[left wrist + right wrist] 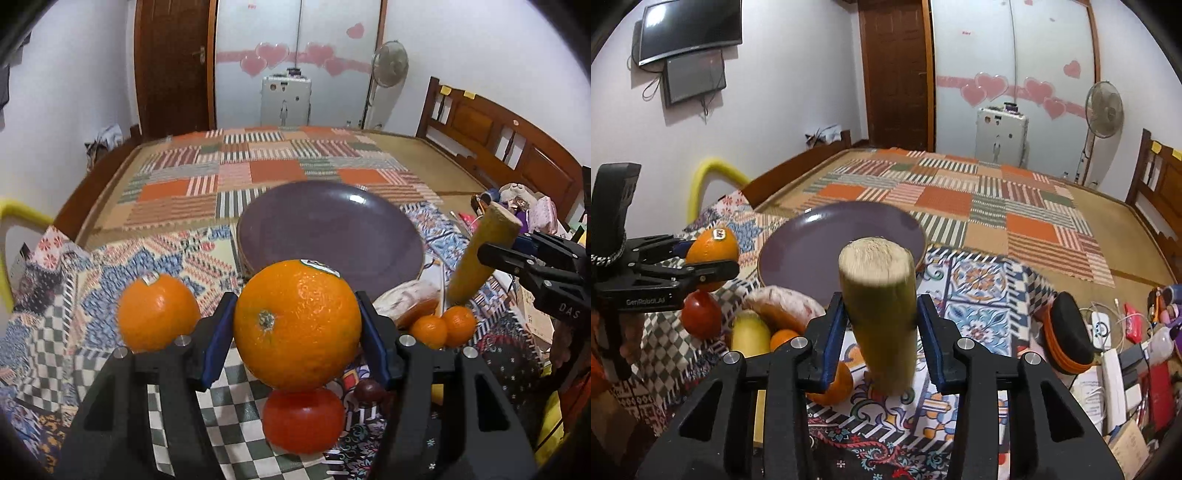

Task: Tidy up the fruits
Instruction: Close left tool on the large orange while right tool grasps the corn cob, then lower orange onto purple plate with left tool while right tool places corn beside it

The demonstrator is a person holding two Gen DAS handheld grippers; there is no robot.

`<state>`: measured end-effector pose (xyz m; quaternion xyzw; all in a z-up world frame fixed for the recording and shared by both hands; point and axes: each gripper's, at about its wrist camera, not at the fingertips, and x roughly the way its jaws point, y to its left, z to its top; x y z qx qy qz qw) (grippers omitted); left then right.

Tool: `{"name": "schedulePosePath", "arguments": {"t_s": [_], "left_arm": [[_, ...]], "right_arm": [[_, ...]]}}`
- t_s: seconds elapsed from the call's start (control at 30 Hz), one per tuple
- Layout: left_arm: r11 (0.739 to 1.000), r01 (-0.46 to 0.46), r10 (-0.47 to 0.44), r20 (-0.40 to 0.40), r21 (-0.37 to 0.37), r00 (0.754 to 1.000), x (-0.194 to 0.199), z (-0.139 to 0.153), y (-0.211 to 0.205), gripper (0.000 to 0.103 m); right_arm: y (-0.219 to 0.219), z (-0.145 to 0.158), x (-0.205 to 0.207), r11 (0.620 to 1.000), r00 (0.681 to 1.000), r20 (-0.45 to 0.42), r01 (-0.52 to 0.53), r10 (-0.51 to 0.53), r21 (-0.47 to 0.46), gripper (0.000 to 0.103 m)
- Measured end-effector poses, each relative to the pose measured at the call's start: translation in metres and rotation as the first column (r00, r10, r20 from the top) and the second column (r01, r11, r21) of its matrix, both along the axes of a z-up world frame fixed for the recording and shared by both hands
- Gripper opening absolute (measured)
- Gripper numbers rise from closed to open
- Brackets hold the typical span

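Observation:
My left gripper (297, 328) is shut on a large orange (295, 325) with a sticker, held above the patterned cloth in front of the purple plate (332, 229). It also shows in the right wrist view (711, 251). My right gripper (881, 325) is shut on a yellow-green sugarcane piece (879, 310), held upright in front of the plate (812, 251). The cane also shows in the left wrist view (480, 254). A second orange (157, 314), a red tomato (303, 421) and two small tangerines (443, 326) lie on the cloth.
A pink wrapped bundle (783, 306), a yellow fruit (750, 334) and a tangerine (831, 384) lie near the plate. A black-orange case (1067, 332), cables and boxes (1126, 369) crowd the right. A patchwork bed (960, 195) lies behind.

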<state>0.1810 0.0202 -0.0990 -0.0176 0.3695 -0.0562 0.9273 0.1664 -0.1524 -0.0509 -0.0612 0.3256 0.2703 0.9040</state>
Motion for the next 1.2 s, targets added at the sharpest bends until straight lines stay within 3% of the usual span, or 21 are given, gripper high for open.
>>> {"name": "schedulePosePath", "arguments": {"t_s": [0.4, 0.57, 0.93, 1.2], "left_arm": [[1.0, -0.008, 0.006, 0.085, 0.021, 0.996, 0.005, 0.034, -0.002, 0.062], [1.0, -0.011, 0.01, 0.092, 0.016, 0.996, 0.018, 0.04, 0.001, 0.062], [0.999, -0.026, 0.024, 0.055, 0.028, 0.998, 0.051, 0.028, 0.001, 0.062], [0.999, -0.025, 0.025, -0.014, 0.047, 1.0, 0.082, 0.007, 0.003, 0.062]], "right_arm": [[0.008, 0.018, 0.002, 0.999, 0.998, 0.054, -0.027, 0.025, 0.033, 0.034], [0.018, 0.017, 0.017, 0.997, 0.998, 0.038, -0.049, 0.047, 0.055, 0.034], [0.041, 0.01, 0.039, 0.995, 0.996, -0.004, -0.092, 0.092, 0.045, 0.034], [0.057, 0.002, 0.055, 0.994, 0.994, -0.019, -0.108, 0.107, -0.005, 0.034]]}}
